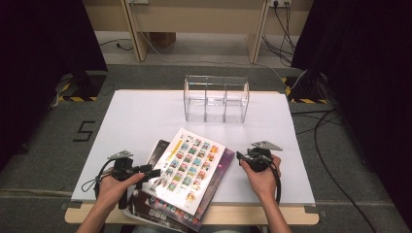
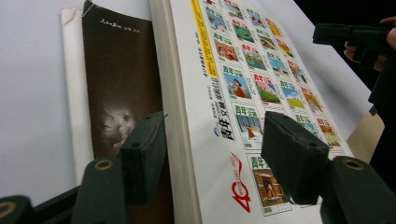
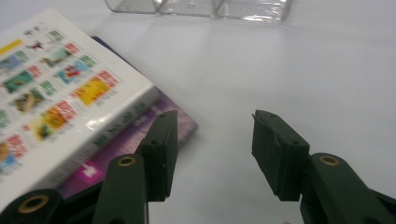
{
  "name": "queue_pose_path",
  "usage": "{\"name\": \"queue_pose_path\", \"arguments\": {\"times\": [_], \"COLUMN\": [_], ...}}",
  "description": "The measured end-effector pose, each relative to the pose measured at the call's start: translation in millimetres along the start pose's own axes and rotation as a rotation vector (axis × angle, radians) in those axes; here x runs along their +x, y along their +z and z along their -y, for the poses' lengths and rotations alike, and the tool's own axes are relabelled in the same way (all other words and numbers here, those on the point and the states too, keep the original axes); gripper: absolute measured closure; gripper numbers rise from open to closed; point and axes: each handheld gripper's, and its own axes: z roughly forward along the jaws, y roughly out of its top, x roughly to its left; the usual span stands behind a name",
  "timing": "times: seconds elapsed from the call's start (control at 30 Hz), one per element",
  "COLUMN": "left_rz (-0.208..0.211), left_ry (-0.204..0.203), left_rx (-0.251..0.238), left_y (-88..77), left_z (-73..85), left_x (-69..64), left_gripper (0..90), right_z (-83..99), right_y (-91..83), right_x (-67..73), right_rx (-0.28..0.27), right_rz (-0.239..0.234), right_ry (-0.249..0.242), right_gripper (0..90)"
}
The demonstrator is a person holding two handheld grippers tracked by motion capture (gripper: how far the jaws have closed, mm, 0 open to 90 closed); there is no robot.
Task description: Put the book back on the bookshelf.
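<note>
A: The stack of books point(image 1: 187, 179) sits closest to us, at the front edge of the white bench point(image 1: 136, 116). The white book with little pictures point(image 1: 190, 167) is on top. A dark book point(image 2: 122, 79) and a purple book point(image 3: 140, 144) peek out from under it.

B: What is the left hand-held gripper point(image 1: 151, 172) doing?

A: Its jaws are wide open. They sit on each side of the white book's left edge. They hold nothing yet.

B: How should it grab?

A: I think it should slide in a bit more, so one jaw goes under the cover and one on top. Then squeeze slowly. It should take the top book alone, not the dark one too.

B: How is the left hand point(image 1: 114, 187)?

A: It lies low and points right, toward the books.

B: And the right hand-held gripper point(image 1: 241, 156)?

A: Open too, and empty. It rests just beside the stack's right side, pointing left. The right hand point(image 1: 262, 177) sits low on the bench. The clear box point(image 1: 216, 98) waits far back.
</note>
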Motion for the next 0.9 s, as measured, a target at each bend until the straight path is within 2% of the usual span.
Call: {"name": "queue_pose_path", "arguments": {"times": [0.03,0.1,0.23,0.63,0.9], "left_rz": [0.0,0.002,-0.001,-0.027,-0.025], "left_ry": [0.0,0.006,0.013,0.028,0.025], "left_rx": [0.0,0.006,0.02,0.056,0.071], "left_y": [0.0,0.4,1.7,7.5,8.4], "left_z": [0.0,-0.5,-0.5,-1.5,-2.1], "left_x": [0.0,-1.4,-2.3,-1.8,0.3], "left_gripper": [40.4,41.0,41.9,43.1,45.2], "right_z": [0.0,-7.6,-12.5,-25.3,-33.3], "right_y": [0.0,4.4,13.4,33.9,45.5], "right_x": [0.0,9.3,18.2,24.9,28.7], "right_rx": [0.0,0.026,0.07,0.143,0.175], "right_rz": [0.0,-0.05,-0.092,-0.141,-0.155], "right_ry": [0.0,-0.011,-0.019,-0.01,-0.009], "right_gripper": [51.5,50.9,49.7,46.4,45.8]}}
